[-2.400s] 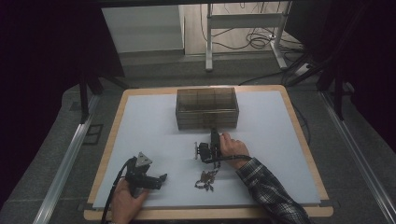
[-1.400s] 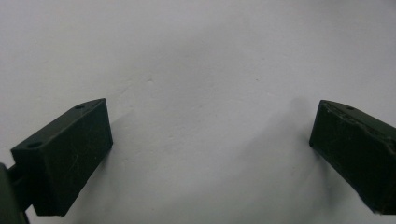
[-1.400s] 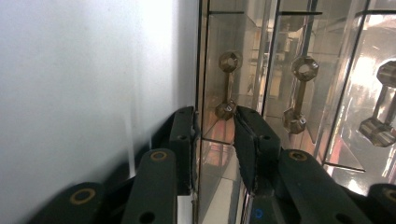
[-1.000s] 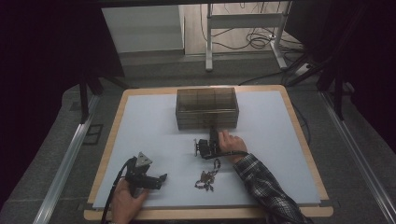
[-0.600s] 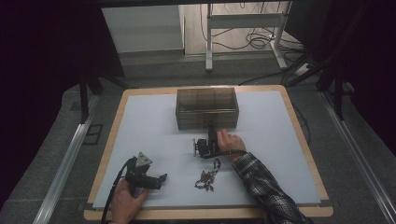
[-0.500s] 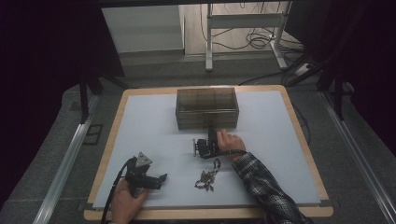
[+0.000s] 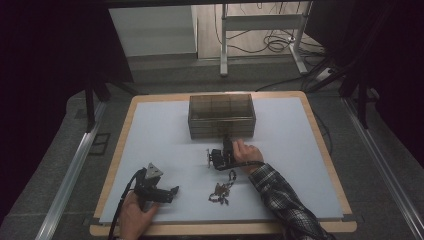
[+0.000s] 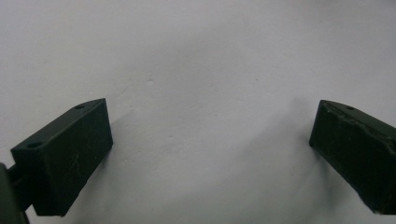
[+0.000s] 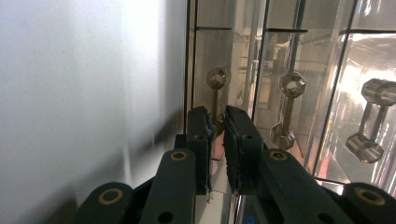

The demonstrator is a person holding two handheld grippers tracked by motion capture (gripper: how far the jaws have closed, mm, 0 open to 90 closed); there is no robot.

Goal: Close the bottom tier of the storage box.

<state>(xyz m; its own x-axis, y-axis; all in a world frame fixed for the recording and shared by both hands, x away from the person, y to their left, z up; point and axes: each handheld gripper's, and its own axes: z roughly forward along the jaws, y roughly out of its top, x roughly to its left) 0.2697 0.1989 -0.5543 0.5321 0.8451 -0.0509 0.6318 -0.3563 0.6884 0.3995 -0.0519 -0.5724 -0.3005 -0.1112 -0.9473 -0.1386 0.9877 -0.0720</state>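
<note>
Clear plastic makes up the drawer box (image 7: 222, 116) that stands near the far middle of the white mat (image 7: 160, 135), its front facing the person. Its drawer fronts carry small dumbbell-shaped handles, and in the right gripper view the handle (image 9: 217, 95) of the leftmost drawer in that view sits right at the tips of the right gripper (image 9: 215, 116). That gripper has just been closing; its pads are nearly together around the handle's thin shaft, though whether they actually press on it is hard to tell from the narrow gap. From the high view the right gripper (image 7: 226, 143) lies low on the mat, pointing at the box front, with the right hand (image 7: 245, 155) and a plaid sleeve behind it. Just behind that hand, nearer the person, lies a small dark heap of parts (image 7: 221, 191), too small to make out. The left gripper (image 7: 172, 191) rests at the near left of the mat, well apart from the box, in the left hand (image 7: 134, 215). Its jaws are spread wide over bare mat with nothing between them.
</note>
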